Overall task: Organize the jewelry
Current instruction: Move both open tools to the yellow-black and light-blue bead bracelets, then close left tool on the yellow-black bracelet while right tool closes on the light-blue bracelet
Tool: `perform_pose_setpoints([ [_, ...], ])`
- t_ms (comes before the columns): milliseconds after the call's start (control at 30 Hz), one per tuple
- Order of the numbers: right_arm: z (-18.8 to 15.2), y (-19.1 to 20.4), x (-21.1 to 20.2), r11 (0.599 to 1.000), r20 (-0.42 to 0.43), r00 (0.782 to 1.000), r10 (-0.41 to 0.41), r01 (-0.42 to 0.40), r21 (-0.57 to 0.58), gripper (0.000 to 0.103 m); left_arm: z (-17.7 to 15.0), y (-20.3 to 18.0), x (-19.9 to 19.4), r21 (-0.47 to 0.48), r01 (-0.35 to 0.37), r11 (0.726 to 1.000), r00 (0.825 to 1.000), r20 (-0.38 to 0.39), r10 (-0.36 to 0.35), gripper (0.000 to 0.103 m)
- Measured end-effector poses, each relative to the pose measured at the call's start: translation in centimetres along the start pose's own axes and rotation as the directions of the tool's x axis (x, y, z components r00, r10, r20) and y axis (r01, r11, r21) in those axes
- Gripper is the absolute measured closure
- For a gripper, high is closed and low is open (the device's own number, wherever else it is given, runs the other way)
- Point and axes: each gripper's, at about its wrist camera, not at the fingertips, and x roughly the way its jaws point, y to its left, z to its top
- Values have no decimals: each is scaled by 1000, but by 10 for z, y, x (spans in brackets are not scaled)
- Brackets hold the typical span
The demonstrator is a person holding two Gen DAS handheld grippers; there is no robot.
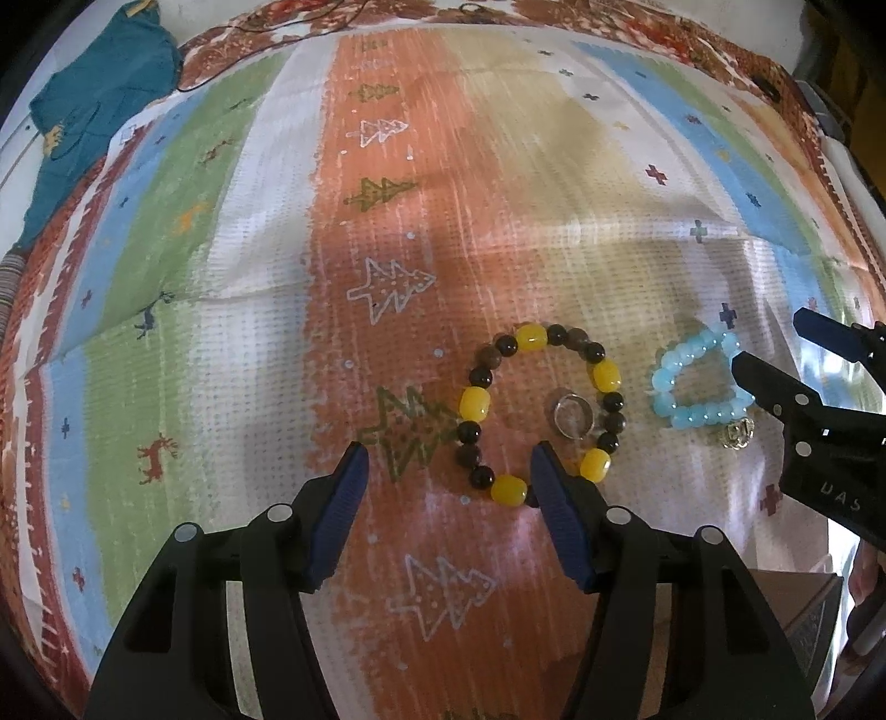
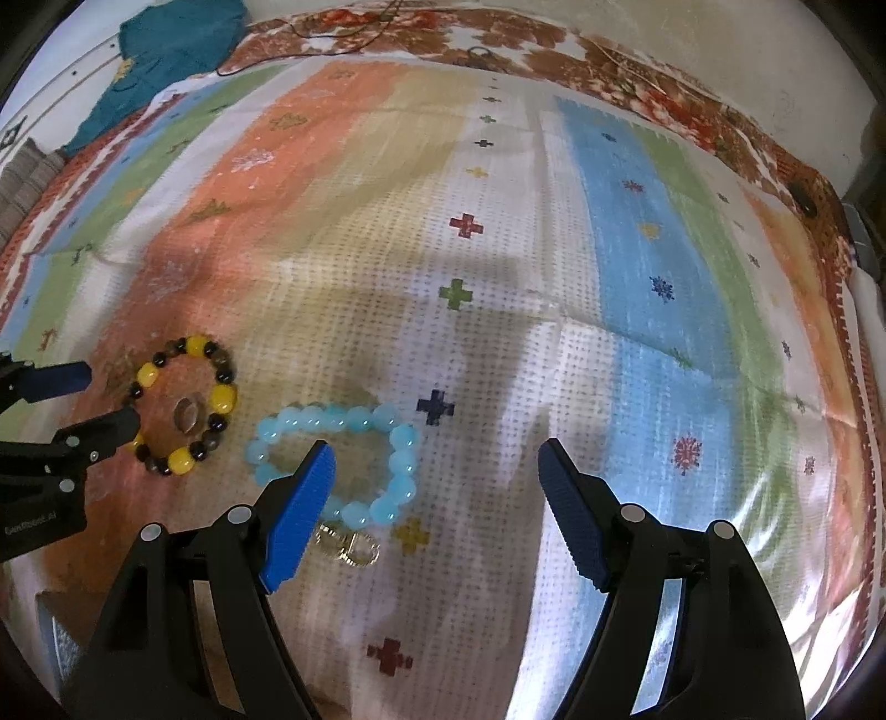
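A yellow and dark bead bracelet (image 1: 545, 407) lies on the striped cloth, with a clear ring (image 1: 572, 416) inside its loop. A light blue bead bracelet (image 1: 695, 382) with a gold charm (image 1: 736, 433) lies to its right. My left gripper (image 1: 449, 462) is open, low over the near edge of the yellow bracelet. My right gripper (image 2: 437, 459) is open, its left finger over the blue bracelet (image 2: 343, 448); the gold charm (image 2: 349, 545) lies near it. The yellow bracelet (image 2: 185, 404) and ring (image 2: 188, 416) show at left, by the left gripper (image 2: 105, 396).
The patterned striped cloth (image 1: 387, 166) covers the surface. A teal garment (image 1: 94, 111) lies at the far left corner. A cardboard box corner (image 1: 797, 603) shows at the near right. A thin cord (image 2: 332, 39) lies along the far edge.
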Motion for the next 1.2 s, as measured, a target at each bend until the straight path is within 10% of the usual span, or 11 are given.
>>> perform_pose_setpoints([
  [233, -1, 1, 20, 1000, -39, 999, -1, 1, -5, 28, 2, 0, 14, 18, -19, 1000, 1000, -4, 19, 60],
  [400, -3, 1, 22, 1000, -5, 1000, 13, -13, -9, 37, 2, -3, 17, 53, -30, 998, 1000, 8, 30, 93],
  [633, -2, 10, 18, 998, -11, 999, 46, -47, -44, 89, 2, -5, 16, 61, -35, 998, 999, 11, 34, 94],
  [1200, 5, 19, -32, 993, 115, 989, 95, -86, -79, 91, 16, -7, -31, -6, 46, 999, 996, 81, -45, 94],
])
